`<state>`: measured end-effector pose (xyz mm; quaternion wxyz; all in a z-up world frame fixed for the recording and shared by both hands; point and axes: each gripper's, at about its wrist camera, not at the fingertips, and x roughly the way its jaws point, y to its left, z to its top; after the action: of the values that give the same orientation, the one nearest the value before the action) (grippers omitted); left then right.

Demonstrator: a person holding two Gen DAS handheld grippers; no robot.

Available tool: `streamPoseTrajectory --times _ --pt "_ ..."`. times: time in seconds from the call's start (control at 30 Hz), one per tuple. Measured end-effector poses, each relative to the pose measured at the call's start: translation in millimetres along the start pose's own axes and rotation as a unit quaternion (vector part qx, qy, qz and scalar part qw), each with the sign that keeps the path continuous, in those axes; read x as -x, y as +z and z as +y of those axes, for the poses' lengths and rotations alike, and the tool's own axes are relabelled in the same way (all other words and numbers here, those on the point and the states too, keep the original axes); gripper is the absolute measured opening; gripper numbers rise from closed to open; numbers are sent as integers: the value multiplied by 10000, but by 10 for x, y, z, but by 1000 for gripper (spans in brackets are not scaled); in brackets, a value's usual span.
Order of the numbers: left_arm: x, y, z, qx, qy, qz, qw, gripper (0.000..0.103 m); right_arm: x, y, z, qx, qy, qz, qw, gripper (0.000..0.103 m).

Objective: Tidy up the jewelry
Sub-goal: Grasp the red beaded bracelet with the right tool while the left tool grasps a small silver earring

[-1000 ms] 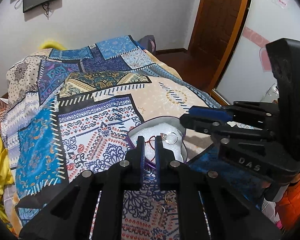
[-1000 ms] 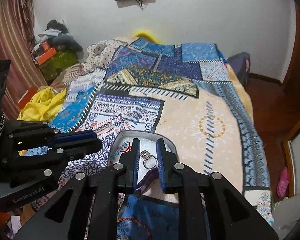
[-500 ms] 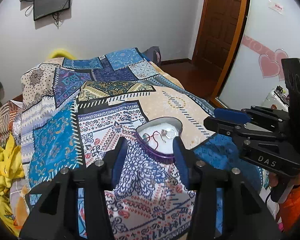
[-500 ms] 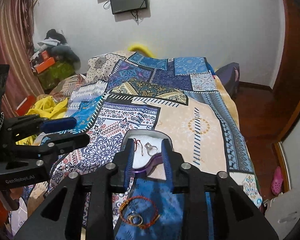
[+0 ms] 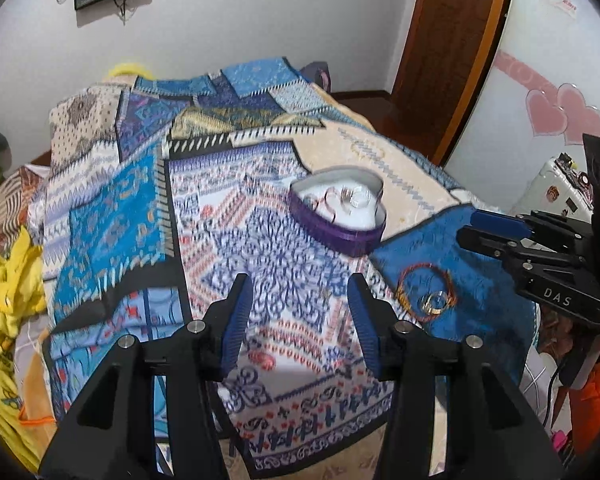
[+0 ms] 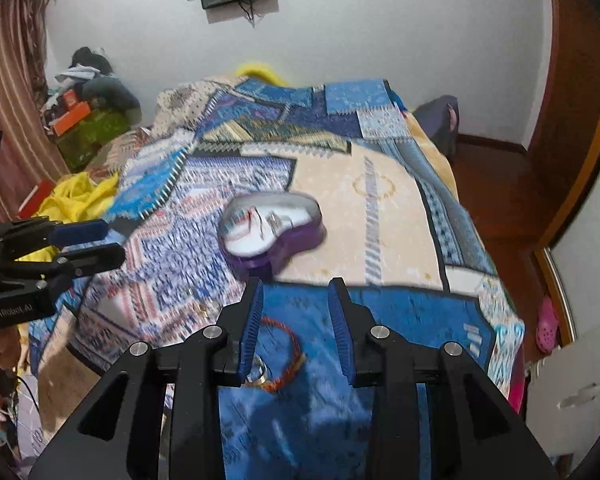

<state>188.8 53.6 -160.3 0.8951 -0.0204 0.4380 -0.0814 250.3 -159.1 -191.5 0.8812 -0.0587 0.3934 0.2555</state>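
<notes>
A purple heart-shaped box (image 5: 340,212) with white lining sits on the patterned bedspread, and it also shows in the right wrist view (image 6: 274,232). It holds a silver ring (image 5: 356,197) and a thin red cord. An orange-red bracelet (image 5: 426,286) with a metal ring (image 5: 434,303) inside it lies on the blue patch nearer to me; the bracelet also shows in the right wrist view (image 6: 284,354). My left gripper (image 5: 300,320) is open and empty above the bedspread. My right gripper (image 6: 296,328) is open and empty above the bracelet.
The bed's near edge (image 5: 320,452) drops off just below my grippers. Yellow cloth (image 5: 4,280) lies off the left side. A wooden door (image 5: 452,40) and floor are to the right. A cluttered pile (image 6: 88,96) sits by the far wall.
Both grippers pulled back from the heart box toward me and opened wide. The bracelet and ring on the blue patch came into view.
</notes>
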Motion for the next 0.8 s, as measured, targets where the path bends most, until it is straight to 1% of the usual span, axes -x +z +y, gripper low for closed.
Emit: streamPoseTrajectory --times 0.23,0.37,0.53,0.63,0.8 --pt "-90 -214 -22 -18 -21 218 9998 48 -10 -285 -16 -155 -91 269 9995 30" --pt "-133 -294 -30 25 -80 315 9995 48 -15 -389 46 -113 -28 364 9993 30" --pt "-158 -341 -39 23 -53 342 9994 48 -104 -478 140 203 -257 490 9983 30" --pt "-164 -330 -38 24 -65 340 9994 48 -100 -512 135 397 -417 442 9974 30" --pt "-207 -312 -31 55 -92 345 9993 48 -102 -454 -7 320 -596 368 9970 30"
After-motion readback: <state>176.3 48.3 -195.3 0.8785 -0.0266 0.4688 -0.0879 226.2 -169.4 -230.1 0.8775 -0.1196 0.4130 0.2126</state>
